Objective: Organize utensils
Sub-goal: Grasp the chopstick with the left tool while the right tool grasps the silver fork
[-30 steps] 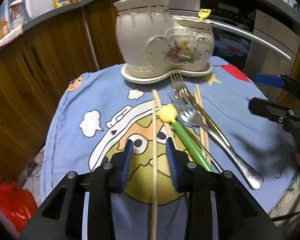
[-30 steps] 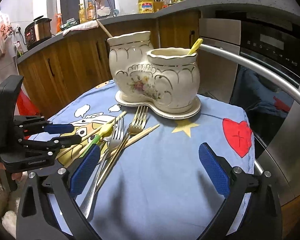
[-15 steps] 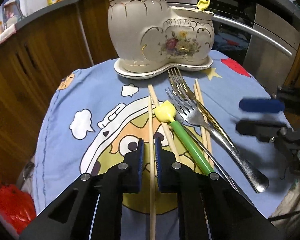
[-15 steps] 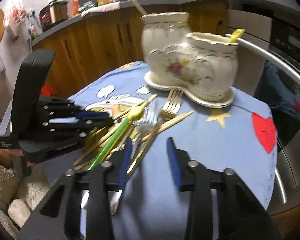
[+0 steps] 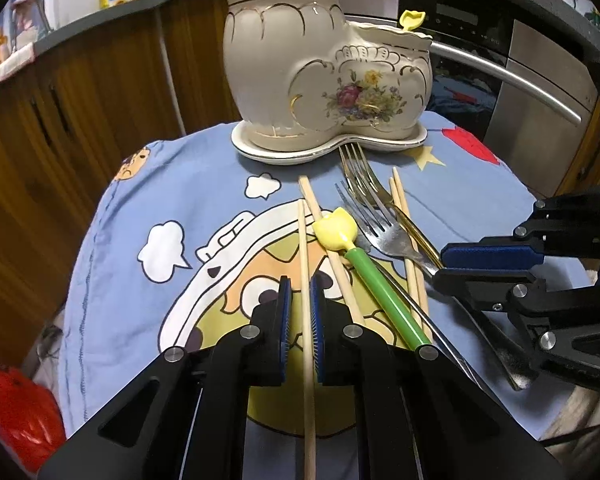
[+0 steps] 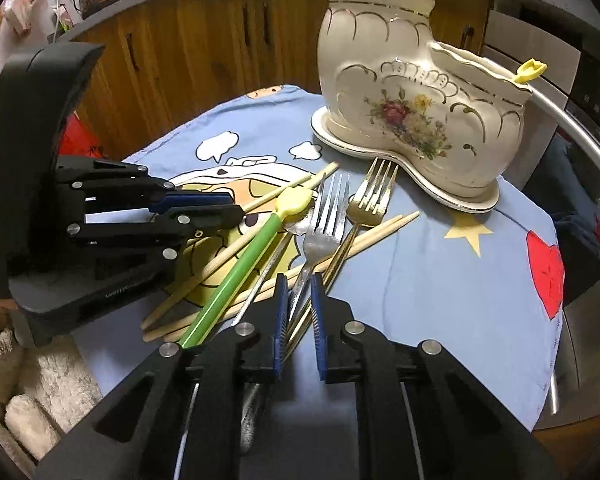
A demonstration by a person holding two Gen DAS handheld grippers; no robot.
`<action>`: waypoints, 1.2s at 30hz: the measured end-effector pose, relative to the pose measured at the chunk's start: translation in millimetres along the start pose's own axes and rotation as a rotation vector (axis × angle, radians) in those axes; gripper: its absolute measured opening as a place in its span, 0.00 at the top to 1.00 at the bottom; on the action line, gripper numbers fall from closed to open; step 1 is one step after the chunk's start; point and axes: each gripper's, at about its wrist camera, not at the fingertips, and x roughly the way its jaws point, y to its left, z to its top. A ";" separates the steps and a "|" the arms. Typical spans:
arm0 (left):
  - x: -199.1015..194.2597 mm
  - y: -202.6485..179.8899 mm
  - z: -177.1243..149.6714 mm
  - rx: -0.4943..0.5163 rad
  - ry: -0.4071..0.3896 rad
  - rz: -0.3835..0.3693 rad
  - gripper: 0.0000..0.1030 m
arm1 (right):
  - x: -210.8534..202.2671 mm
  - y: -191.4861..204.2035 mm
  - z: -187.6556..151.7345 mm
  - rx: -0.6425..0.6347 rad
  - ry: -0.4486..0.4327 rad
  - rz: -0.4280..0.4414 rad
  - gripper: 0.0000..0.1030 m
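Mostly still to do. On the tabletop, over the blue cartoon cloth (image 5: 112, 248), lies a loose pile: 1 silver fork (image 6: 324, 224), 1 gold fork (image 6: 370, 200), a green-handled utensil with a yellow tip (image 5: 374, 280), several wooden chopsticks and what looks like 1 more thin metal utensil under the green handle. Behind the pile stands the boot-shaped ceramic holder (image 5: 324, 80) on its saucer, with 2 compartments: from the tall one pokes 1 wooden stick end, from the low one 1 yellow-tipped piece (image 6: 532, 70). So apparently 2 items stowed, the rest waiting.

Left gripper (image 5: 300, 312): fingers nearly together around 1 wooden chopstick (image 5: 305, 264) that runs straight between the blue pads, apparently pinched, though it lies flat on the cloth, not yet lifted.

Right gripper (image 6: 298, 312): fingers just closed in, now narrow around the fork handles, silver and gold both passing between the pads; cannot tell which one is really clamped.

Left to do, by the look of it: lift both picks, carry to the holder, then clear the remaining pieces.
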 end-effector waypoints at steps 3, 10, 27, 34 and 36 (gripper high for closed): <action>1.4 -1.4 1.8 0.004 0.001 0.003 0.88 | 4.8 4.5 4.5 -0.020 0.015 -0.022 0.83; 1.4 0.6 1.4 0.002 -0.002 -0.003 0.88 | 4.3 10.0 -2.2 -0.028 0.064 0.030 0.87; 0.5 4.5 -2.2 0.001 -0.028 0.009 0.95 | -4.7 -8.5 -7.7 0.070 -0.009 0.062 0.95; -20.7 11.0 -0.1 -0.028 -0.110 0.009 0.95 | -33.5 -25.6 -9.6 0.124 -0.129 0.136 0.95; -28.8 11.9 0.8 -0.032 -0.146 -0.004 0.95 | -44.5 -29.3 -9.0 0.130 -0.175 0.144 0.95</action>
